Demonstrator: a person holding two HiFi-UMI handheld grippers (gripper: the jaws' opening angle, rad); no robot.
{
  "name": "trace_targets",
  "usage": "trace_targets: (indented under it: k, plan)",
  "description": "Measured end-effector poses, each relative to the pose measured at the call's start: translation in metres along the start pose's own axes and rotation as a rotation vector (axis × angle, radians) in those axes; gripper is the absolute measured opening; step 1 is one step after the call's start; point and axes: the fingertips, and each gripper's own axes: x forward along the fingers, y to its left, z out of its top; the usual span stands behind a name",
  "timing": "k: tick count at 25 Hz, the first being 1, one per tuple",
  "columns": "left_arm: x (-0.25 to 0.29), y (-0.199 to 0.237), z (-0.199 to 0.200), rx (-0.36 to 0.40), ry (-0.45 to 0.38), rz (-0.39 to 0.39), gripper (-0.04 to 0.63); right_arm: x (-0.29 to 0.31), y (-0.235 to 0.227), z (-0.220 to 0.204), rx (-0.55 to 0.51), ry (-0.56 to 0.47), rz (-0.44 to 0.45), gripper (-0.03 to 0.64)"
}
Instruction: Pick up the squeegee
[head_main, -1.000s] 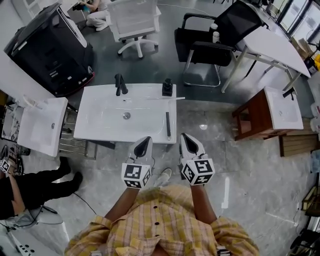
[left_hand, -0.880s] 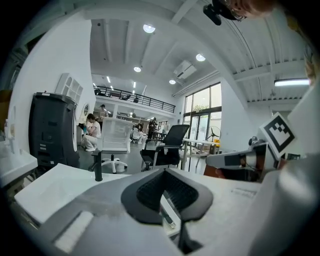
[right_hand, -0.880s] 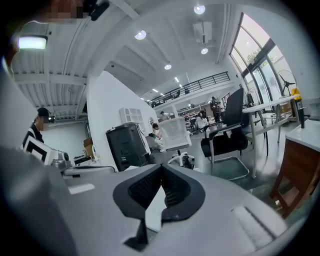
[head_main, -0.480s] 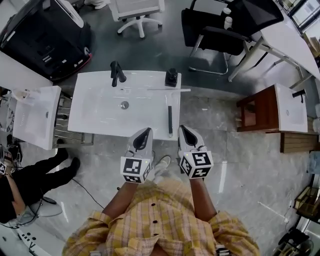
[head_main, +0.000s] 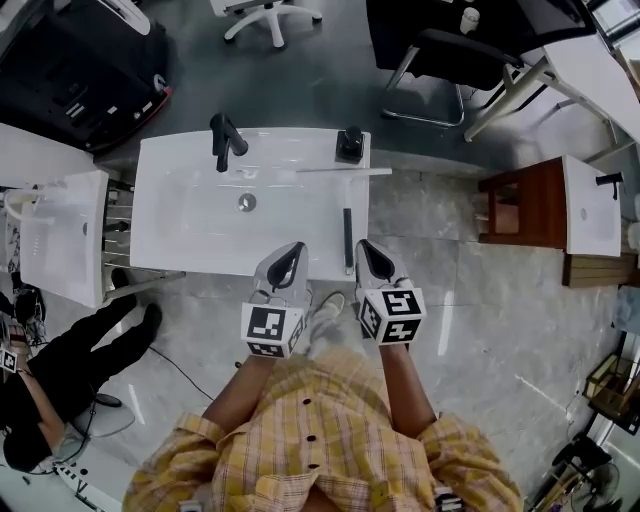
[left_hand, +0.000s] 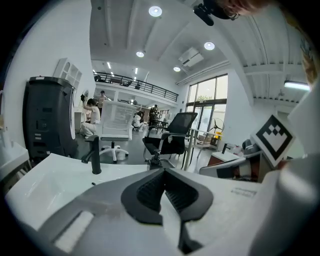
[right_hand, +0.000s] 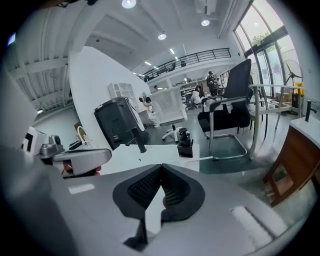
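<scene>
- Head view: white washbasin (head_main: 160, 170) top in the upper middle, with a round drain (head_main: 246, 202) at the middle of its shallow bowl.
- Black faucet (head_main: 224, 140) at the back edge, left of centre; black soap dispenser (head_main: 350, 145) near the back right corner.
- Squeegee (head_main: 347, 235) flat on the washbasin close to the right edge, its dark handle running toward the front edge and a thin pale bar crossing its far end, just in front of the dispenser.
- Left gripper (head_main: 293, 250) and right gripper (head_main: 368, 248) side by side at the front edge, both pointing at the washbasin. Right one just beside the squeegee handle's near end, not touching it as far as can be seen.
- Left gripper view: jaws pressed together with nothing between them. Beyond them the white top, with the faucet at the left and an office chair (left_hand: 172, 135) behind.
- Right gripper view: jaw tips all but meeting and just starting to part, nothing between them. Dispenser straight ahead on the top, faucet to its left, left gripper at the left side of the view.
</scene>
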Motion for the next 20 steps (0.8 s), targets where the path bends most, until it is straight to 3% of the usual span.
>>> trace_targets:
  k: [10, 20]
  plan:
    - [0.031, 0.013, -0.014, -0.038, 0.053, -0.047, 0.002, 0.043, -0.017, -0.018, 0.023, 0.14, -0.058, 0.001]
    - [0.054, 0.029, -0.028, -0.054, 0.108, -0.08, 0.002, 0.084, -0.037, -0.035, 0.057, 0.271, -0.113, 0.065]
